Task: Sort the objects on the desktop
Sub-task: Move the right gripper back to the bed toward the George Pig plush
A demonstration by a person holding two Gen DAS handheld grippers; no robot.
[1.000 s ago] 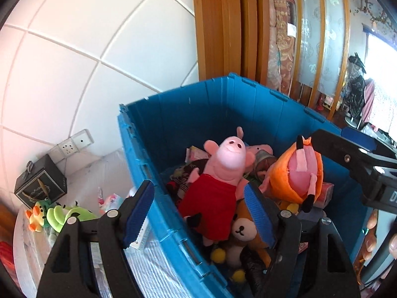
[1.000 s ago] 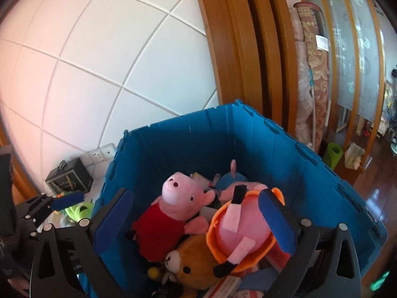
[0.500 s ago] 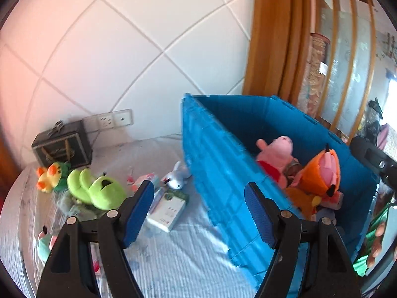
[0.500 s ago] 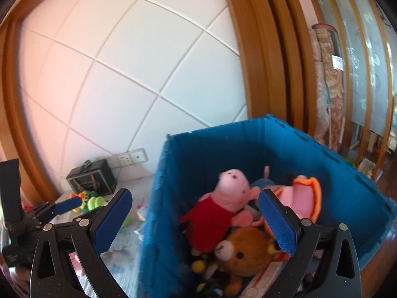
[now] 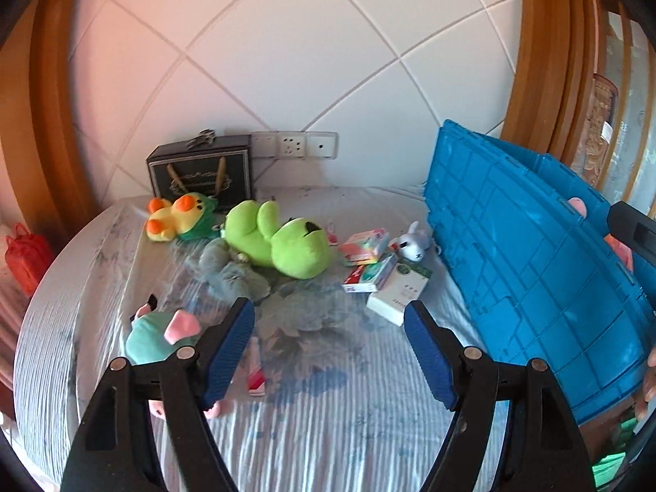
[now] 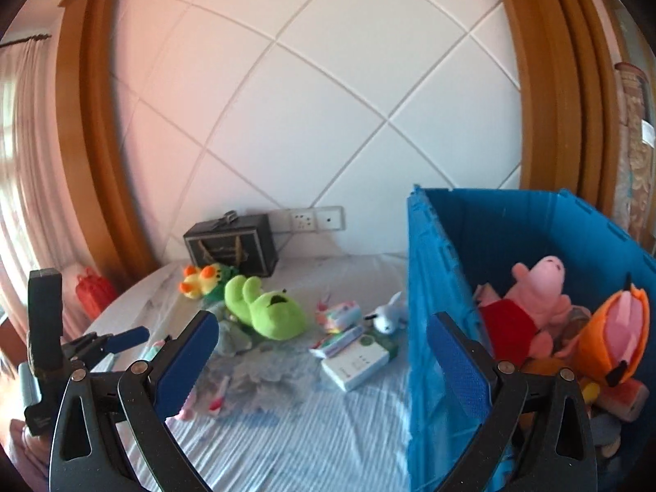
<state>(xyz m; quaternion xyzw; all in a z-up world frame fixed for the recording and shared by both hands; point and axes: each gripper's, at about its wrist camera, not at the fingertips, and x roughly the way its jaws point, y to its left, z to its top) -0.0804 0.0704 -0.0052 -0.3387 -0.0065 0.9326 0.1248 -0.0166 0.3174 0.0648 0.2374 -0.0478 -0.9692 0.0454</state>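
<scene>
Green plush frog (image 5: 283, 242) lies lengthwise, head toward bin (image 5: 529, 262)

White diamond-tiled wall (image 6: 311, 123), wooden frame (image 6: 88, 143), wall sockets (image 5: 293, 145), pink curtain (image 6: 18, 156).

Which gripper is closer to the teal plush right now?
Left. The left gripper hangs open just above the teal plush, which lies beside its left finger. The right gripper is open further right, straddling the blue bin wall.
</scene>
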